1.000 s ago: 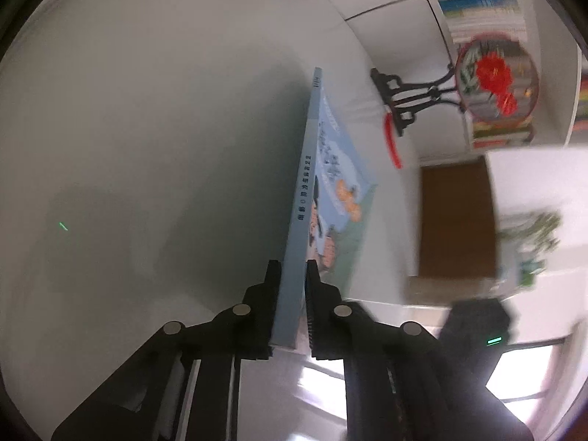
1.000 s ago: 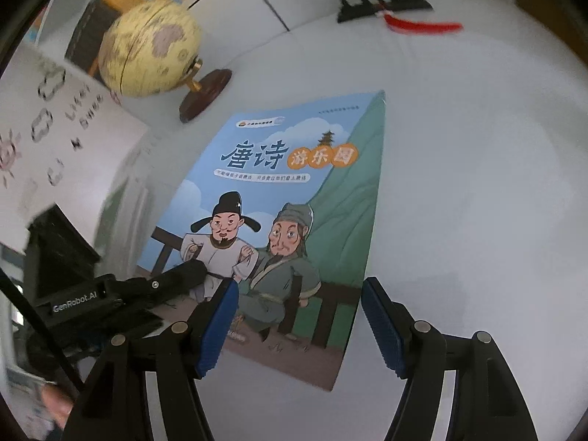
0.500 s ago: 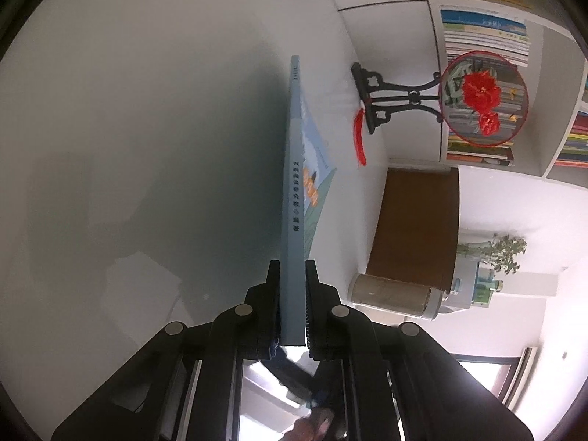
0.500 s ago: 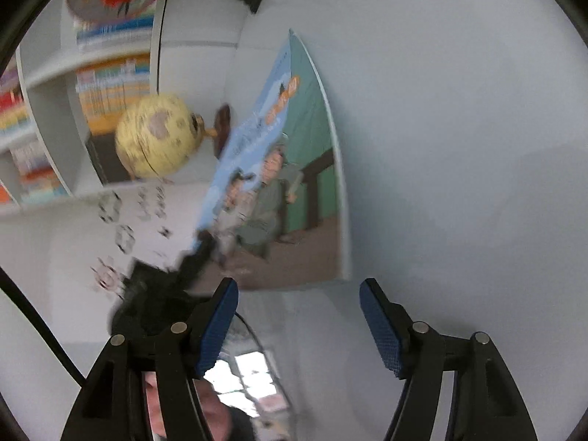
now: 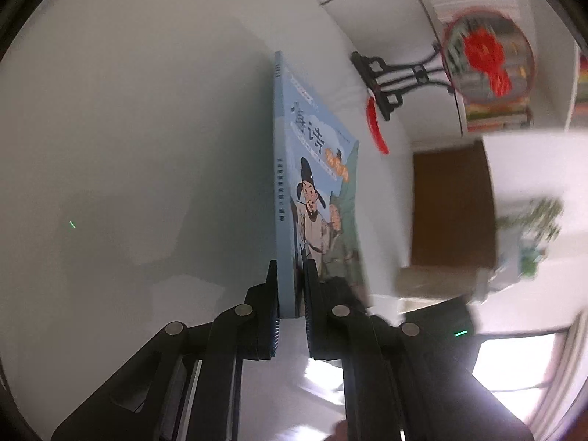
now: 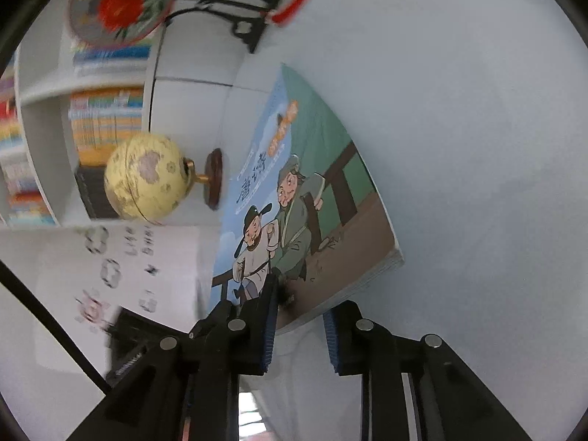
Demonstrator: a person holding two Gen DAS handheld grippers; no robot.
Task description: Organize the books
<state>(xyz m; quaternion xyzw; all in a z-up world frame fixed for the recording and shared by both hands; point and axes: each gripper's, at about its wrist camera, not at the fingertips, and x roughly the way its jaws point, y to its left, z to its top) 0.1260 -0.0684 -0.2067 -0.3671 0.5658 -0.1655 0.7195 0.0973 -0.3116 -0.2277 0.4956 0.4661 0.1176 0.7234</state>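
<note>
- Left tool (image 5: 290,305) clamped on spine edge of book (image 5: 316,183), raised off the white table (image 5: 128,128).
- Right tool (image 6: 298,325) just closed onto book's lower page corner.
- Best kept level between both grips, without twisting.

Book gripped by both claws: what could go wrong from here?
1. The left claw pinches the book only at the spine's near end, so it could pivot.
2. The right claw, its jaws just closing, bites only the bottom edge by the loose pages; they may crease or slip.
3. The globe stands close beside the book; a swing could knock it.
</note>
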